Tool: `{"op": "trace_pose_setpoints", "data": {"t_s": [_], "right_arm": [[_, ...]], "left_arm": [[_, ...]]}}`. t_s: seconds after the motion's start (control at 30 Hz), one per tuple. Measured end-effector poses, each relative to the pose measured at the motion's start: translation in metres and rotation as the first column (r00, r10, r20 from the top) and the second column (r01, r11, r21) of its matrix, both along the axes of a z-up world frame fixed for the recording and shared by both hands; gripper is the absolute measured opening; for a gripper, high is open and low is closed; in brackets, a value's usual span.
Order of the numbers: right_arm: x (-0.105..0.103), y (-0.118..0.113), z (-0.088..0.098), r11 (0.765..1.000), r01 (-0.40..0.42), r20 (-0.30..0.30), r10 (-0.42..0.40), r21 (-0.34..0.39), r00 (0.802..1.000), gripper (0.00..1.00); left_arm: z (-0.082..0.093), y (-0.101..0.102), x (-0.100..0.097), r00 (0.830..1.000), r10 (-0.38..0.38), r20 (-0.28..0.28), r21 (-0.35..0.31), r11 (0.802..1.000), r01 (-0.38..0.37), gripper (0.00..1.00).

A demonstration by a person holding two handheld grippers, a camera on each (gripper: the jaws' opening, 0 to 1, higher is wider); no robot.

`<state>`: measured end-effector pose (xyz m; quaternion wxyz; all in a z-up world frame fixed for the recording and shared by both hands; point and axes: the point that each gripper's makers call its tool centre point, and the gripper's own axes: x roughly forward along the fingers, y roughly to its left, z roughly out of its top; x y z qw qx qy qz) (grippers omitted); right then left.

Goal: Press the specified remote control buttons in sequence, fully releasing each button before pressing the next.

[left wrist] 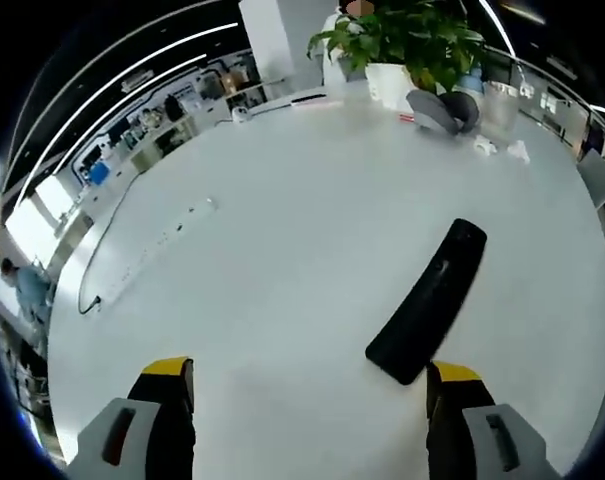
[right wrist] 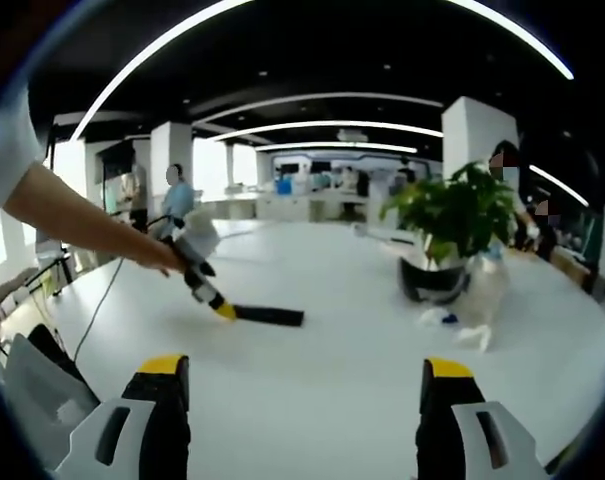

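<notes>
On the white table (left wrist: 282, 230) in the left gripper view, the black remote (left wrist: 429, 300) lies flat, running diagonally, near end just beside the right jaw tip. Left gripper (left wrist: 310, 390) sits low over the tabletop with jaws spread wide, nothing between them; remote is off to the right of the gap, not inside it. Probably staged that way so one yellow-tipped jaw can act as the presser instead of clamping the thing. Can't make out buttons at this resolution, so which key is targeted is unknown. Far edge: potted plant (left wrist: 407, 40), a grey object next to it, small white bits, a cable (left wrist: 132, 260) looping on the left, all well apart from the remote, so no clutter in the press path. In the right gripper view, the right gripper (right wrist: 304, 395) is also wide open and holding nothing, well back from the remote (right wrist: 267, 316), aimed across the table. From here the left gripper (right wrist: 207, 290) comes in on a person's outstretched arm (right wrist: 82, 225), its yellow tip at or touching the near end of the remote; contact can't be confirmed. My read: the right one hangs back to keep the whole scene framed, plant (right wrist: 452, 215) included, while the left does the pressing. Remote is unrestrained, so an off-centre push could slide or pivot it.
</notes>
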<state>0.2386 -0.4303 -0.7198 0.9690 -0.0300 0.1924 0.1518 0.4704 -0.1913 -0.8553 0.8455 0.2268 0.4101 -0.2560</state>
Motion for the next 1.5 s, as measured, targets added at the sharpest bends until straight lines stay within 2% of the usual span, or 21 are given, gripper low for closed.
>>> {"op": "trace_pose_setpoints", "data": {"t_s": [0.2, 0.3, 0.4, 0.53, 0.67, 0.73, 0.9, 0.97, 1.07, 1.17, 1.3, 1.4, 1.5], "right_arm": [[0.000, 0.000, 0.002, 1.000, 0.003, 0.009, -0.003, 0.002, 1.000, 0.95], [0.000, -0.001, 0.003, 1.000, 0.005, 0.011, -0.005, 0.008, 1.000, 0.95], [0.000, -0.001, 0.003, 1.000, 0.004, 0.012, -0.004, 0.006, 1.000, 0.95], [0.000, 0.001, 0.004, 1.000, -0.005, 0.017, 0.005, 0.006, 1.000, 0.95], [0.000, 0.002, 0.005, 1.000, -0.009, 0.019, 0.009, 0.006, 1.000, 0.96], [0.000, 0.003, 0.004, 1.000, -0.010, 0.018, 0.010, 0.009, 1.000, 0.96], [0.000, 0.002, 0.005, 1.000, -0.008, 0.021, 0.008, 0.009, 1.000, 0.96], [0.000, 0.001, 0.006, 1.000, -0.006, 0.024, 0.005, 0.012, 1.000, 0.96], [0.000, 0.000, 0.006, 1.000, 0.001, 0.026, -0.001, 0.014, 1.000, 0.95], [0.000, -0.001, 0.006, 1.000, 0.003, 0.025, -0.003, 0.015, 1.000, 0.96], [0.000, 0.000, 0.006, 1.000, 0.001, 0.025, -0.001, 0.013, 1.000, 0.95], [0.000, 0.000, 0.006, 1.000, 0.000, 0.027, 0.000, 0.013, 1.000, 0.95], [0.000, 0.000, 0.007, 1.000, 0.000, 0.030, 0.000, 0.016, 1.000, 0.95]], "left_arm": [[-0.002, 0.005, -0.016, 0.999, 0.026, -0.030, -0.042, 0.999, -0.027, 1.00], [0.003, 0.003, -0.023, 0.996, 0.077, -0.043, -0.134, 0.988, -0.082, 1.00], [0.009, 0.005, -0.029, 0.995, 0.095, -0.031, -0.169, 0.981, -0.099, 1.00], [0.020, 0.000, -0.037, 0.995, 0.099, 0.009, -0.222, 0.970, -0.094, 1.00], [0.031, -0.005, -0.048, 0.995, 0.097, 0.028, -0.221, 0.971, -0.088, 1.00], [0.045, -0.010, -0.049, 0.991, 0.097, 0.096, -0.256, 0.964, -0.070, 1.00], [0.057, -0.012, -0.063, 0.987, 0.098, 0.125, -0.268, 0.962, -0.062, 1.00], [0.066, -0.015, -0.068, 0.984, 0.105, 0.146, -0.300, 0.952, -0.057, 1.00], [0.078, -0.018, -0.079, 0.978, 0.144, 0.150, -0.374, 0.924, -0.079, 1.00], [0.088, -0.017, -0.092, 0.974, 0.149, 0.168, -0.379, 0.922, -0.076, 1.00], [0.104, -0.012, -0.105, 0.962, 0.181, 0.204, -0.407, 0.910, -0.085, 1.00], [0.111, -0.008, -0.116, 0.957, 0.202, 0.209, -0.417, 0.903, -0.100, 1.00], [0.118, -0.007, -0.135, 0.946, 0.251, 0.207, -0.468, 0.874, -0.129, 1.00]]}}
